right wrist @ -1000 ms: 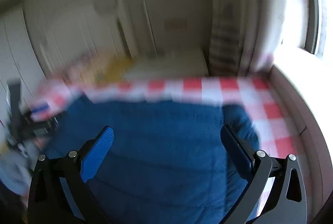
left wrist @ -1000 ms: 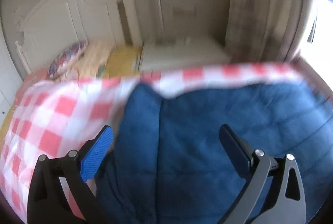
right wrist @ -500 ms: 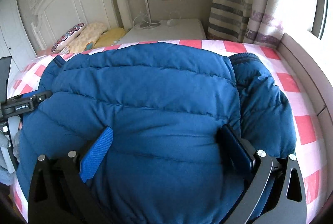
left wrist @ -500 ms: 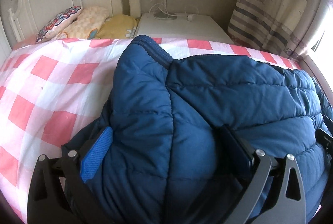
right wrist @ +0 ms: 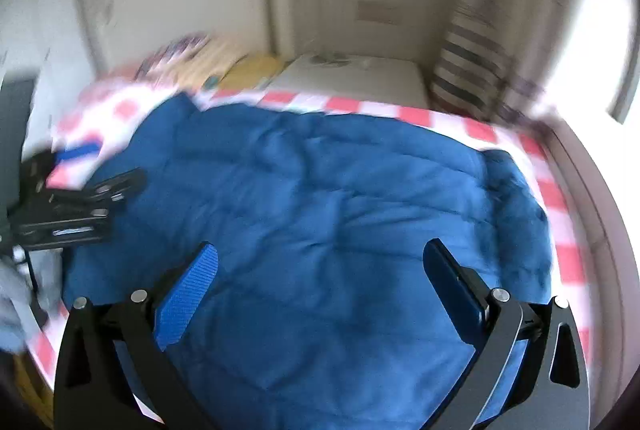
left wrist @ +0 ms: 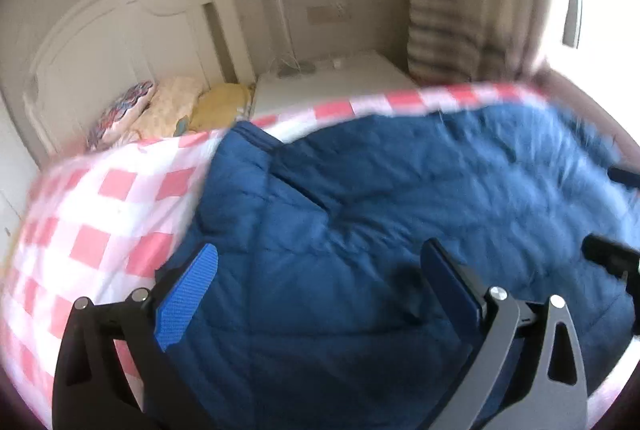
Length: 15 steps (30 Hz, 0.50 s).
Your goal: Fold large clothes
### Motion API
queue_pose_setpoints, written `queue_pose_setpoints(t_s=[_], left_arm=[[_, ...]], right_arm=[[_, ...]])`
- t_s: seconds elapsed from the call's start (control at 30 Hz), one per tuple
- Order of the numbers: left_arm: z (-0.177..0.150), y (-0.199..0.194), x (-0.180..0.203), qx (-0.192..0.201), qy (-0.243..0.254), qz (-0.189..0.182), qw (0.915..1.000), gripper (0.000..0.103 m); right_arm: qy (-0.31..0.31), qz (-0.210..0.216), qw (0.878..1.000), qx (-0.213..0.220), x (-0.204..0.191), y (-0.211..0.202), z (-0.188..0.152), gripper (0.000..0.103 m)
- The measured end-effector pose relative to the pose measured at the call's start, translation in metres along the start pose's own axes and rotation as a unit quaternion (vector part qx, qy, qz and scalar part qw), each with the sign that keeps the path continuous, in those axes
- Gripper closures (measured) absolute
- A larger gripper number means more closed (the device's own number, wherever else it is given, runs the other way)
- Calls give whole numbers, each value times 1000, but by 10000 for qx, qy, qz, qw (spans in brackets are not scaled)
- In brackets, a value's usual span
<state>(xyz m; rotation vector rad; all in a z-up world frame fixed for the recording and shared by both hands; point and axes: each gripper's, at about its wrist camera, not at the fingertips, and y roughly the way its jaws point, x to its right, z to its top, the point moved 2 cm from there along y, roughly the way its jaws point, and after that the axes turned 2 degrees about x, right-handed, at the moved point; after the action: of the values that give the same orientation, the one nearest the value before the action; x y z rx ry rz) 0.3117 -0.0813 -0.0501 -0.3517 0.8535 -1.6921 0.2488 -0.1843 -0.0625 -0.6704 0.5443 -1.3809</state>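
A dark blue quilted puffer jacket (left wrist: 392, 214) lies spread over a bed with a pink-and-white checked sheet (left wrist: 104, 214). My left gripper (left wrist: 320, 290) hovers open above the jacket's left part, nothing between its fingers. My right gripper (right wrist: 324, 294) hovers open above the jacket (right wrist: 320, 198), toward its right half. In the right wrist view the left gripper (right wrist: 76, 198) shows at the jacket's left edge. Part of the right gripper (left wrist: 612, 258) shows at the right rim of the left wrist view. Both views are motion-blurred.
A white headboard (left wrist: 120, 42) stands at the far left with patterned pillows (left wrist: 160, 110) below it. A white nightstand (left wrist: 328, 78) sits beyond the bed. A striped curtain (right wrist: 472, 70) hangs by a bright window on the right.
Half a second ago both grippers sat low against the jacket; both have since lifted and pulled back. The jacket now lies flatter. Both stay open.
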Motion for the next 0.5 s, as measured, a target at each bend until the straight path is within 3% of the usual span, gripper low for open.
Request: queue_pose_setpoints(t_s=[0.03,0.1,0.2,0.27,0.33,0.43,0.5], left_arm=[[-3,7,3,-71,46,36,10000,2],[-8,18,1,-11,-140,-30,9999,2],[-7,19,-4,-145,-192,-113,9996,2],[1,13,-9,-240,-254,-348,9988,2],[20,4,-16,-56,-346,-486,9982,2],[50,7,-22,176,-393,-262,9987,2],[71,28,-22,22,-434,-250,9987,2]], right_arm=[[-149,-103,9998,-42,-5,15,-10,4],[-59,14,9996,268,-1,17,-16,4],[39,171,9998,-4,5,19,-13,4],[-18,213,9995,-244,9,14,-2,5],[-98,181,9998,27,17,5,17,5],[-33,-10,9997,256,33,13,50,5],[200,-26,9996,209,47,29,67,5]])
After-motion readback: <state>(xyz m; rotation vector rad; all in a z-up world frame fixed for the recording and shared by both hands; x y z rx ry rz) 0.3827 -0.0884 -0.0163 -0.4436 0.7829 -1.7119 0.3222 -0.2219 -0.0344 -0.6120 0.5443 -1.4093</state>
